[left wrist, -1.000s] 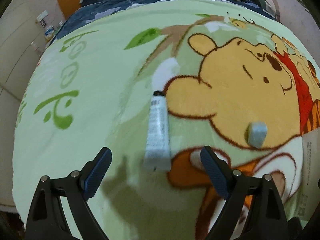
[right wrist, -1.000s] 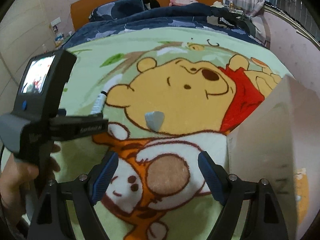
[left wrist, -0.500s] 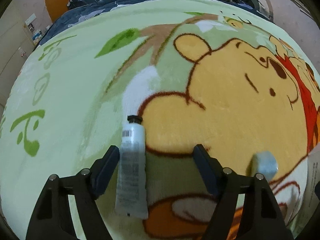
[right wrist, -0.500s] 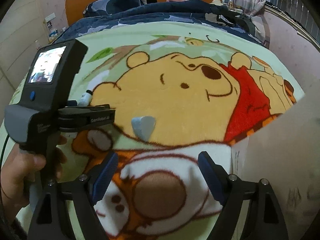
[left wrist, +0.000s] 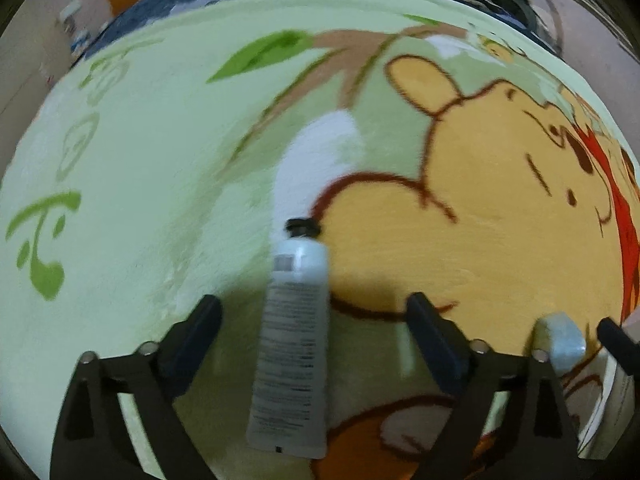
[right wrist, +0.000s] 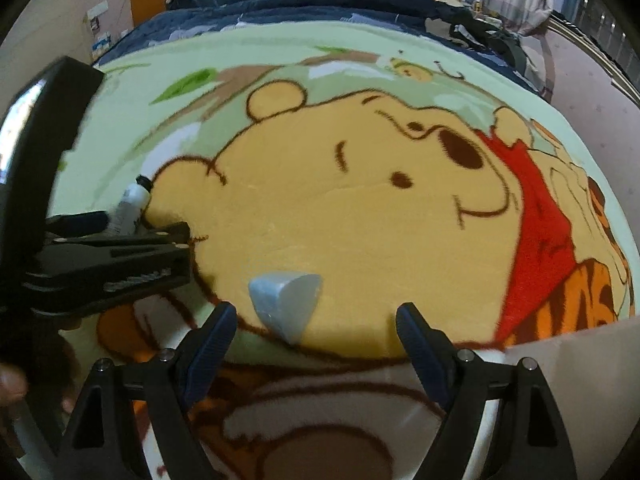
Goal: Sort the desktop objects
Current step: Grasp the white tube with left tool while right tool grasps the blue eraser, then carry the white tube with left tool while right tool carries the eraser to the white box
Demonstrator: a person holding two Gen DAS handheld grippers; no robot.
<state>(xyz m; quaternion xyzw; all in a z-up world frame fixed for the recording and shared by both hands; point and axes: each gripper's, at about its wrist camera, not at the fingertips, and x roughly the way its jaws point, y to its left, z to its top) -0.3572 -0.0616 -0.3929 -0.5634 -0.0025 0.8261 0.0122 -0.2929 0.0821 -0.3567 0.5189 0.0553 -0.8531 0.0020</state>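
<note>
Left claw [left wrist: 314, 326] is spread wide with nothing in it, hanging low over the bed, and the cream tube [left wrist: 294, 344] lies right in the gap between its fingers. The tube runs lengthwise, black cap [left wrist: 302, 228] out at 12 o'clock, flat crimped end back toward the camera at 6, and it sits a bit closer to the left finger than the right. Neither pad looks to be touching it, though the blur makes that hard to swear to.

My take on handling: it's a soft plastic squeeze tube, light, so weight is a non-issue. The body will squash under the pads rather than slip, which helps grip but could push goop toward the cap. I'd pinch across the middle of the body, or a bit toward the cap shoulder, where it's stiffer. The fleece Pooh blanket [left wrist: 160, 160] is squishy, so the fingers can sink in around the tube.

Right claw [right wrist: 316, 334] is also spread and empty, with the pale blue wedge [right wrist: 286, 304] just ahead of it, between the fingertips at 12. It looks like a makeup sponge or eraser, can't tell which, probably very light.

A white cardboard box [right wrist: 580, 392] sits at 3 o'clock of the right claw, probably the sorting bin.
</note>
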